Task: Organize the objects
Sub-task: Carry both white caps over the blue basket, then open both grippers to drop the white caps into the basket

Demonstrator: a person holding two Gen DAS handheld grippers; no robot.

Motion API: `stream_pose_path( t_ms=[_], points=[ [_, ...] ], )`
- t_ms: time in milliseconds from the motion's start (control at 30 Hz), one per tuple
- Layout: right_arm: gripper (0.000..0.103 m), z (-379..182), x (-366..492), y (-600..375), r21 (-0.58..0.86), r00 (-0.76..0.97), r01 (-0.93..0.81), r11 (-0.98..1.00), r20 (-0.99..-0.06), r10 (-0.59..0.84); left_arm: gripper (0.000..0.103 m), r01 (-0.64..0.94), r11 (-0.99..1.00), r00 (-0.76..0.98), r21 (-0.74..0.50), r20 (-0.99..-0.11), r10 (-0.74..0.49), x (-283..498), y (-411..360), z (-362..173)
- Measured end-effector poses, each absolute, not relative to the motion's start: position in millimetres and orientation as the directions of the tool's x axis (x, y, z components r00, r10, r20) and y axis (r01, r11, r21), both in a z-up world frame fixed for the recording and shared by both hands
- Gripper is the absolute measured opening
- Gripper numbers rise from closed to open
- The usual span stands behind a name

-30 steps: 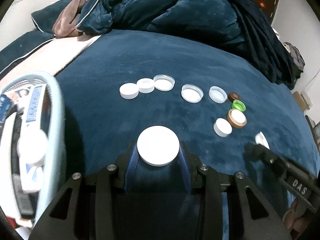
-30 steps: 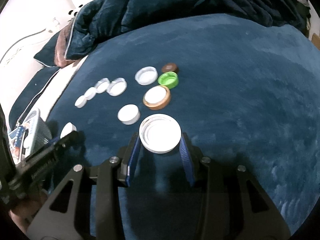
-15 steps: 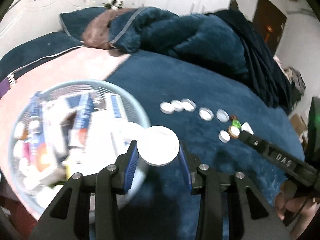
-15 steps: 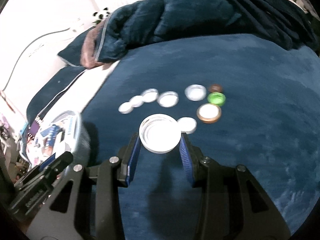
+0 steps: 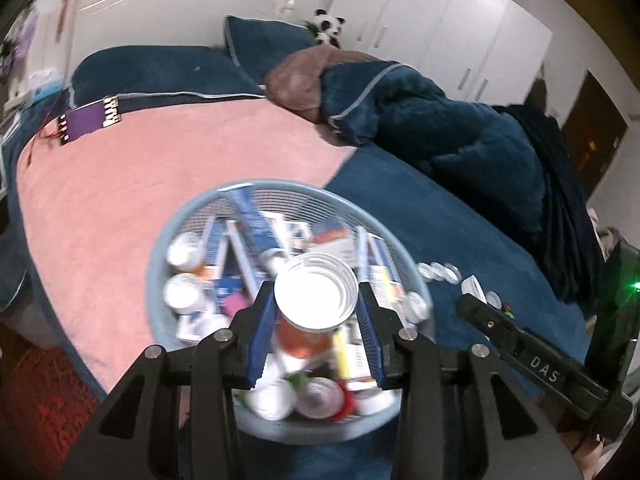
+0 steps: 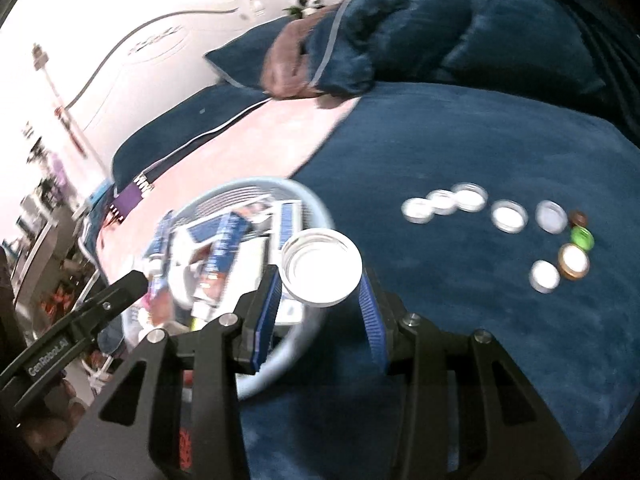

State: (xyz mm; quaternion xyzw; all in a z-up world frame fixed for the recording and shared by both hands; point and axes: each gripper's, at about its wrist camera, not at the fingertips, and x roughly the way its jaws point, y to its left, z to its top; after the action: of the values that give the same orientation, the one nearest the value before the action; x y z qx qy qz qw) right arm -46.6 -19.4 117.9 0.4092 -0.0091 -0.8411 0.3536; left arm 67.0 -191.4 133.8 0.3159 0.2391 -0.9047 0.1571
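Both grippers gripping white lids over blurry basket [image 5: 168,248], "DAS", perhaps "GenRobot.AI" lettering.

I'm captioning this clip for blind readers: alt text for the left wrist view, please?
The left tongs grip a large white lid above a pale blue mesh basket full of medicine boxes and bottles, on a pink and navy bed; small caps lie at right.

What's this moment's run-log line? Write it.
left gripper: white lid, over basket | right gripper: another lid, near basket | rest: caps on blanket
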Motion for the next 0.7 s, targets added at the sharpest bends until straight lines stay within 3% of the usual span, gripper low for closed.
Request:
stream_pose_path(
  t_ms=[300, 367, 433, 500, 667, 700],
  points=[
    [0.041, 109, -35, -65, 0.283, -0.308, 0.675, -0.681, -0.731, -0.609, 0.042, 0.498, -0.807, -0.708, -0.317, -0.687, -0.167, 77, -221, 113],
    [0.05, 109, -35, -63, 0.312, -0.297, 0.67, -0.674, -0.719, -0.628, 0.055, 0.495, -0.814, -0.702, -0.304, -0.692, -0.169, 77, -221, 111],
    [0.07, 112, -35, -58, 0.325, -0.315, 0.653, -0.684, -0.704, -0.636, 0.087, 0.492, -0.821, -0.71, -0.291, -0.68, -0.184, 79, -219, 112],
    [0.077, 118, -35, -49, 0.329, -0.35, 0.635, -0.698, -0.683, -0.641, 0.093, 0.487, -0.825, -0.722, -0.288, -0.664, -0.194, 83, -219, 116],
    [0.078, 125, -42, -28, 0.309, -0.418, 0.574, -0.759, -0.686, -0.596, 0.102, 0.51, -0.833, -0.689, -0.215, -0.682, -0.245, 83, -216, 120],
    [0.086, 125, -43, -23, 0.306, -0.428, 0.557, -0.772, -0.691, -0.582, 0.102, 0.518, -0.832, -0.675, -0.197, -0.692, -0.257, 84, -215, 120]
  ],
)
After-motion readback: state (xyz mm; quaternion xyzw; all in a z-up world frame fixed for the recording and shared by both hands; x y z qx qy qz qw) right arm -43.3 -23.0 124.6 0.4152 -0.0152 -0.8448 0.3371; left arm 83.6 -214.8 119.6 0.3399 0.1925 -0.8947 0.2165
